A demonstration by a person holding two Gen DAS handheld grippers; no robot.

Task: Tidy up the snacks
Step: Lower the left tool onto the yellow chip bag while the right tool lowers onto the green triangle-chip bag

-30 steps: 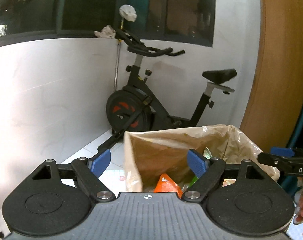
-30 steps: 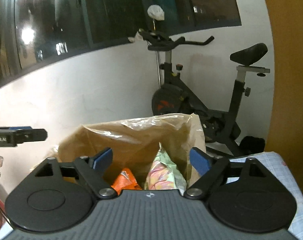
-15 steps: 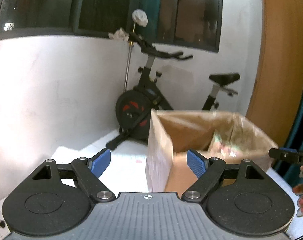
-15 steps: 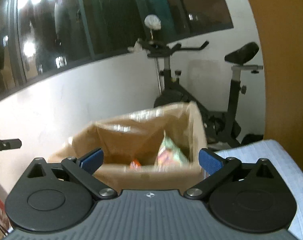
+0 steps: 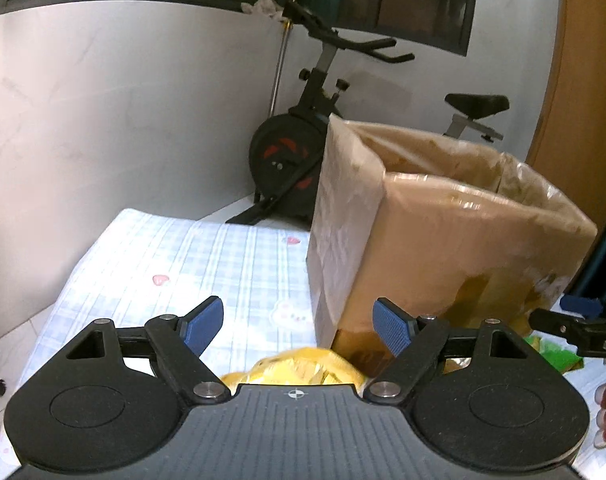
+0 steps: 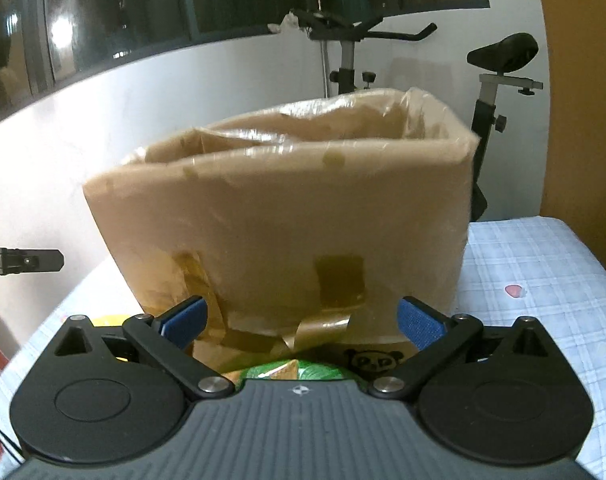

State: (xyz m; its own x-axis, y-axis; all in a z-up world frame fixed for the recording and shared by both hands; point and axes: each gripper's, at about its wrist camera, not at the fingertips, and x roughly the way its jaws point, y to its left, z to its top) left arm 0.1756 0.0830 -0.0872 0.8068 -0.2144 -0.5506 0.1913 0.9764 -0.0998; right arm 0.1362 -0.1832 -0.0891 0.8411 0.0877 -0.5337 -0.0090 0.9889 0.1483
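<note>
- On the checked cloth (image 5: 207, 256), the plastic-lined cardboard box (image 5: 443, 240) stands upright.
- Left view alone shows a yellow snack bag (image 5: 299, 370) below the left tool (image 5: 299, 326), jaws wide, empty.
- Right view alone shows a green packet (image 6: 295, 372) below the right tool (image 6: 301, 322), likewise wide, empty.

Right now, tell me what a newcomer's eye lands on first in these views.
The big cardboard box, wrapped in plastic and tape, stands on the checked cloth and fills the middle of both views. Behind it an exercise bike leans against the white wall. A yellow snack bag lies below the open left hand-held gripper, a green one below the open right hand-held gripper.
</note>
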